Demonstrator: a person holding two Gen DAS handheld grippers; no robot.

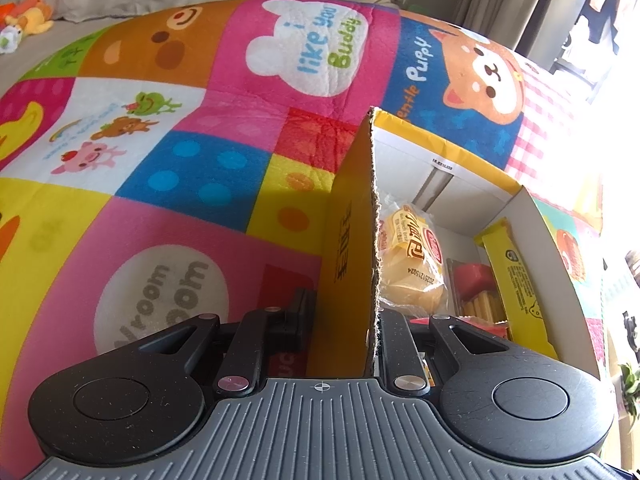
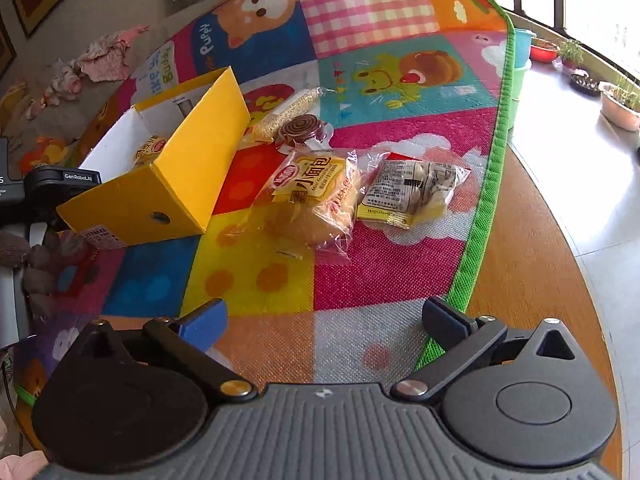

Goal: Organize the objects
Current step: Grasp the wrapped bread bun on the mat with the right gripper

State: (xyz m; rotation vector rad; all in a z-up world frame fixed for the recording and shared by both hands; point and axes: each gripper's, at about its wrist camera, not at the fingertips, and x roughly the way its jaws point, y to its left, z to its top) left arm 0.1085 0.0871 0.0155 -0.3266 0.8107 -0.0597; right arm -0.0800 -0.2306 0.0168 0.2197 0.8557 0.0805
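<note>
Step in hand, as judged: sorting snacks into the box; some are already stowed, four remain outside.

Left gripper (image 1: 340,328): jaws drawn together, clamped on the near wall of the yellow cardboard box (image 1: 352,240), steadying it. Inside the box, ahead and right of that gripper: a wrapped bread bun (image 1: 412,264), a red-topped pack (image 1: 476,284), a yellow carton (image 1: 516,276).

Right gripper (image 2: 324,320): jaws spread wide, nothing between them, poised over the play mat (image 2: 360,272).

Items awaiting, ahead of the right gripper:
- Small bread in clear wrapper (image 2: 312,204), golden, crinkled film, directly ahead.
- Yellow-edged snack packet (image 2: 408,192), label side up, just right of the bread.
- Spiral lollipop (image 2: 300,130), brown and purple, beyond the bread.
- Grain bar in clear sleeve (image 2: 286,114), beside the lollipop, near the box.

Next move, as judged: lower over the bread, straddle it, and close gently; the film is slippery and the loaf soft.
</note>
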